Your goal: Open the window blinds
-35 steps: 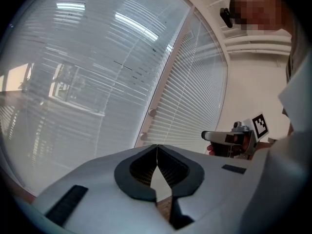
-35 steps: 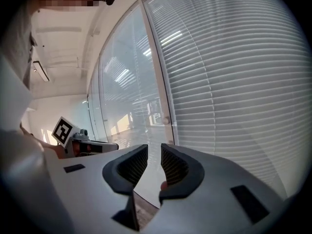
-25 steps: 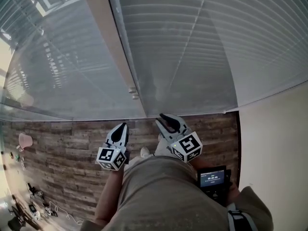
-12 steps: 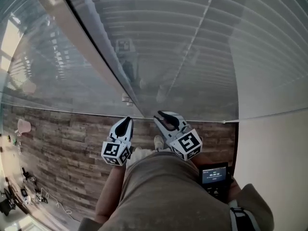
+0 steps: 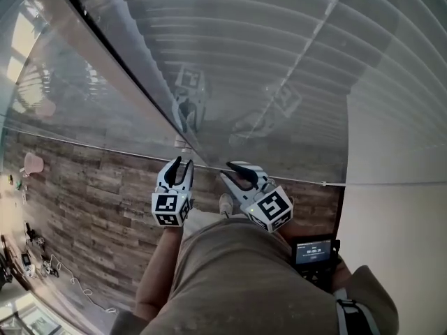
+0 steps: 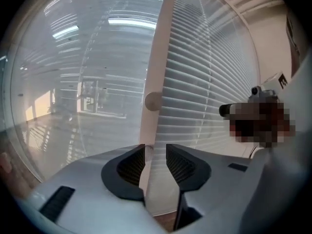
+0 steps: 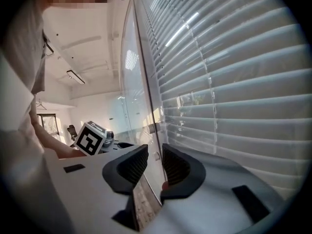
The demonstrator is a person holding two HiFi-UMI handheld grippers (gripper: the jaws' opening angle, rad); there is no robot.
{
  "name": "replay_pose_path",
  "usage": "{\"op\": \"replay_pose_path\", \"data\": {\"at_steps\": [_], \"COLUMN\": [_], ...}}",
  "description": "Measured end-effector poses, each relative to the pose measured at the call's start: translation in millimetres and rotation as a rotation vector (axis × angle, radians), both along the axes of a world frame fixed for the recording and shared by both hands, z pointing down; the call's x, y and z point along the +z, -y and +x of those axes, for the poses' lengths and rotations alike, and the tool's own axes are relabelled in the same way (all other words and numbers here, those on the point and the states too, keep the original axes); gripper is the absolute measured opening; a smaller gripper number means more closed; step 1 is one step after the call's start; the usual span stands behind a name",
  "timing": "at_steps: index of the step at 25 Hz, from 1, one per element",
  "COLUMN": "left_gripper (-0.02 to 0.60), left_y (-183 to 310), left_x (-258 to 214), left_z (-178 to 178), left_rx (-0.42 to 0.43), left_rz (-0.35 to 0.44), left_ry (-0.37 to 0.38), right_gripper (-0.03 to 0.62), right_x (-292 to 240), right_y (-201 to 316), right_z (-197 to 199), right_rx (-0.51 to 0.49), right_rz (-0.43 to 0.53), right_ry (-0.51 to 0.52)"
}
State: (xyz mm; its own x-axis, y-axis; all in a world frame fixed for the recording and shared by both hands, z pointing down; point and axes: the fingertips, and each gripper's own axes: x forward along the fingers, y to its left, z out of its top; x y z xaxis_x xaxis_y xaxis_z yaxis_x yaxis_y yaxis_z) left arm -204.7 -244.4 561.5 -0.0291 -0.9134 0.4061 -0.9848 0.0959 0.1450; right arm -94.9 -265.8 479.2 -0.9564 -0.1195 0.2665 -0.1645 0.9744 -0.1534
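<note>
We see both grippers held low in front of a window, tips close to the glass. The left gripper (image 5: 180, 165) has just been opening its jaws. In the left gripper view (image 6: 156, 147) they stand a moderate gap apart with nothing gripped. Only the beige frame post (image 6: 158, 57) shows through the gap, farther off, with a round knob (image 6: 152, 101) on it.

The right gripper (image 5: 232, 172) sits just beside the left one. In its own view (image 7: 155, 150) the jaws have a narrow gap and hold nothing.

The window blinds (image 5: 265, 61) fill the pane right of the post, with slats lying flat and closed and a thin cord (image 5: 307, 47) running down them. We read the slats as behind the glass pane (image 5: 230, 117), since the marker cubes reflect in it, so the glass stands between the grippers and the slats.

Other things:
- Wooden floor (image 5: 91, 201) below.
- White wall (image 5: 398, 222) at the right.
- A pink object (image 5: 33, 162) far left on the floor.
- Cables (image 5: 42, 264) lower left.
- A small device with a lit screen (image 5: 313, 252) by the person's right side.
</note>
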Motion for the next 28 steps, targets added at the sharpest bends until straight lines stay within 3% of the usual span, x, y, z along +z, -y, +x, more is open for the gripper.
{"op": "replay_pose_path", "data": {"at_steps": [4,10,16,22,24,28], "left_gripper": [0.14,0.172,0.17,0.138,0.137,0.135], "left_y": [7,21,28,34,33,31], "left_x": [11,35,38,43,44,46], "left_z": [-17,-17,-30,-24,-26,-27], "left_rx": [-0.018,0.045,-0.014,-0.025,-0.03,-0.055], "left_rz": [-0.031,-0.086,-0.12,-0.154,-0.149,-0.124], "left_ry": [0.046,0.078,0.002,0.054,0.024,-0.111], "right_gripper": [0.092,0.092,0.092,0.092,0.092,0.092], "right_x": [1,10,10,8,11,12], "right_y": [5,8,13,19,19,18], "right_z": [-12,-25,-31,-23,-23,-21], "right_rx": [-0.024,-0.004,0.041,0.053,0.062,0.066], "right_rz": [0.042,0.033,0.029,0.025,0.021,0.017], "right_ry": [-0.022,-0.016,-0.028,-0.003,-0.001,0.013]}}
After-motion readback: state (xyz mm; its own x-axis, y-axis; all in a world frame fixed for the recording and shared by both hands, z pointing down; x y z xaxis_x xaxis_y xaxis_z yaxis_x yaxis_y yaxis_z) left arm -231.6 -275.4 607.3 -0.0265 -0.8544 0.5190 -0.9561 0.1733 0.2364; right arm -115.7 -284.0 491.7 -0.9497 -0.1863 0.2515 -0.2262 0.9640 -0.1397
